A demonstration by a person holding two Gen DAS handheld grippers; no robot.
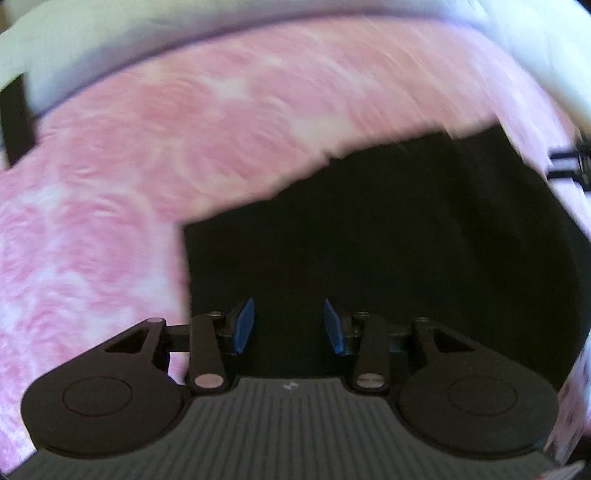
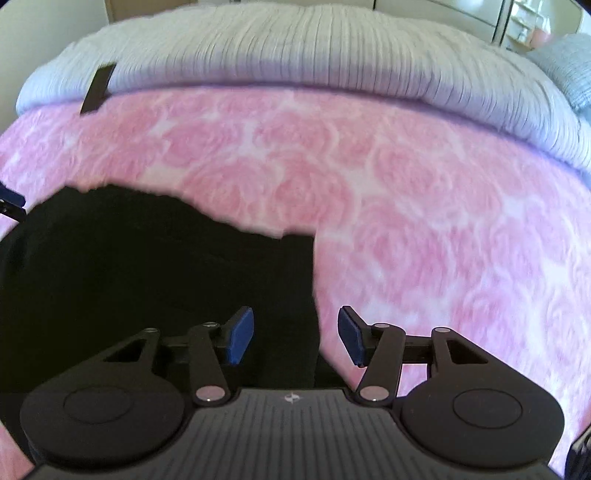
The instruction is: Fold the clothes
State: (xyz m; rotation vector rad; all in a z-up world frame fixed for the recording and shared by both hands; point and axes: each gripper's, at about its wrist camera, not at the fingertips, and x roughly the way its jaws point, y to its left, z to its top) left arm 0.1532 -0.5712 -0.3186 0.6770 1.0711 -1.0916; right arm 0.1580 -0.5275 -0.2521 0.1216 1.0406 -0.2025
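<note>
Black garment (image 2: 147, 266) on pink blanket (image 2: 406, 206)

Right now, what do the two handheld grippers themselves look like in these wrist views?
Both look alike. The left gripper and right gripper have black linkage arms with silver pivot pins, blue pads on the fingertips, two round black discs, and a ribbed grey base bearing a small white logo. No cables, hands or sleeves show.

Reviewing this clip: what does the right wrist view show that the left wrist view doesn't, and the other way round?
Only the right wrist view shows cabinets behind the bed and a grey pillow. The left wrist view, more blurred, adds nothing of its own. Both share the black garment lying on the pink blanket, a white cover, a black strip, and an open gripper: left gripper, right gripper.
</note>
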